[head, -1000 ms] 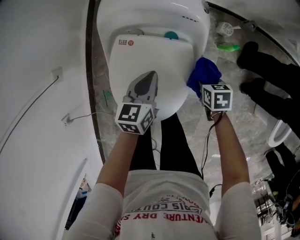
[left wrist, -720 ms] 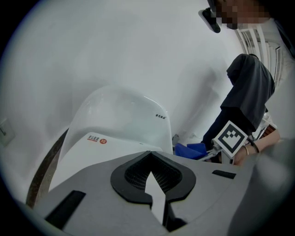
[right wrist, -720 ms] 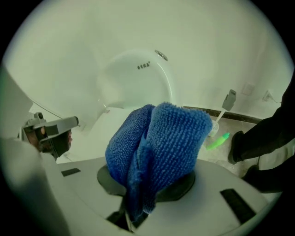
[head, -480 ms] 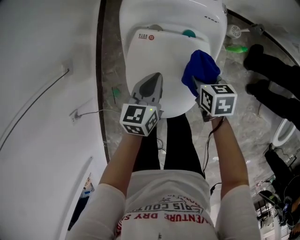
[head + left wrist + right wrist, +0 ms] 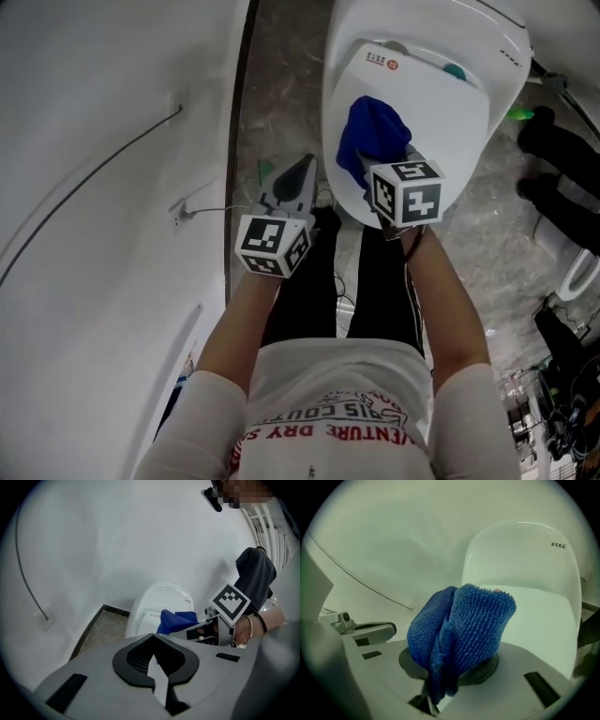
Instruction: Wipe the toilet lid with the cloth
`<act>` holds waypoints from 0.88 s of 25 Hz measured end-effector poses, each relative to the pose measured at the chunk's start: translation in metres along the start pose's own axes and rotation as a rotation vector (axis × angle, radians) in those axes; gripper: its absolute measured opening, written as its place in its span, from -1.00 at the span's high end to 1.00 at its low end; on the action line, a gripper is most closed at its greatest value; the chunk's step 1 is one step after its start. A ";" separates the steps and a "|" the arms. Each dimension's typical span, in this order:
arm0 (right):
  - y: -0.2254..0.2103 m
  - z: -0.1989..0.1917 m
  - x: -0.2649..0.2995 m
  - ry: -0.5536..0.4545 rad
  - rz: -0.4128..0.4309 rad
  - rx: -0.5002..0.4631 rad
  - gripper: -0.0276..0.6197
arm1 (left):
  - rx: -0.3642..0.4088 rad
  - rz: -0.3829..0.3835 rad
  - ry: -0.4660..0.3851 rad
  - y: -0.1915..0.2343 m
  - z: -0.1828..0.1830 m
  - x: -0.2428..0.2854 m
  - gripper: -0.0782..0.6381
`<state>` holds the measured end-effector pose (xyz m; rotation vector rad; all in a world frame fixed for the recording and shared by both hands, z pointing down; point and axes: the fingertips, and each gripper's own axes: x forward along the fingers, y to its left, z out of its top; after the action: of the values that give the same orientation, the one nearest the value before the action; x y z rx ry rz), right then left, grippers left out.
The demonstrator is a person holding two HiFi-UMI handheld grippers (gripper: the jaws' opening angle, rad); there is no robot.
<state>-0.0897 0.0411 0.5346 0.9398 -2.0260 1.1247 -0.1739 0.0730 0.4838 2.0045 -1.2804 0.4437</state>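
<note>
**Right gripper view: a soft load, pinched at its folds**

Right gripper point(image 5: 433, 698) is clamped on the blue cloth point(image 5: 459, 625); its jaws close over the gathered lower folds, so the bulk stands up as a plump wad ahead of them. The cloth is looped microfibre, light and limp; it should drag on a glossy surface rather than skate; it will flop unless pinched where several layers bunch, as here; a broad face pressed flat would wipe better than the wad's edge.

From the head view the cloth sits over the toilet lid point(image 5: 441, 112), near the lid's front edge on its left side; the lid looks like hard, smooth plastic, probably slippery, and pressure seems safest straight down. Left gripper point(image 5: 157, 660) holds nothing, its jaws all but together; it hangs off the lid's left edge, above the floor point(image 5: 281, 56).

Whether the cloth actually touches the lid is hidden beneath the wad; it appears to rest lightly or hover just above. The right jaws' tips are buried in fabric; the toilet's rear is cut off at the head view's top.
</note>
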 end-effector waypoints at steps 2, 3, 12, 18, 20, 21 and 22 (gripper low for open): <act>0.022 -0.003 0.021 0.019 0.014 0.000 0.63 | -0.001 0.012 0.010 0.021 -0.006 -0.014 0.76; 0.031 -0.005 0.031 0.028 0.021 0.002 0.63 | 0.005 0.017 0.012 0.030 -0.008 -0.019 0.76; 0.034 -0.015 0.082 0.073 -0.064 -0.020 0.63 | 0.004 0.016 0.009 0.072 -0.024 -0.037 0.76; 0.017 -0.018 0.081 0.067 -0.092 -0.013 0.63 | 0.003 -0.021 0.035 0.065 -0.034 -0.031 0.76; 0.015 -0.019 0.077 0.061 -0.093 -0.011 0.63 | 0.006 -0.041 0.042 0.057 -0.035 -0.023 0.76; 0.013 -0.020 0.074 0.057 -0.093 -0.007 0.63 | 0.009 -0.052 0.042 0.052 -0.034 -0.019 0.76; 0.011 -0.022 0.071 0.053 -0.091 -0.001 0.63 | 0.014 -0.063 0.040 0.046 -0.033 -0.016 0.76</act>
<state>-0.1337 0.0449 0.5953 0.9816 -1.9222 1.0885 -0.2192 0.0949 0.5139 2.0308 -1.1897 0.4618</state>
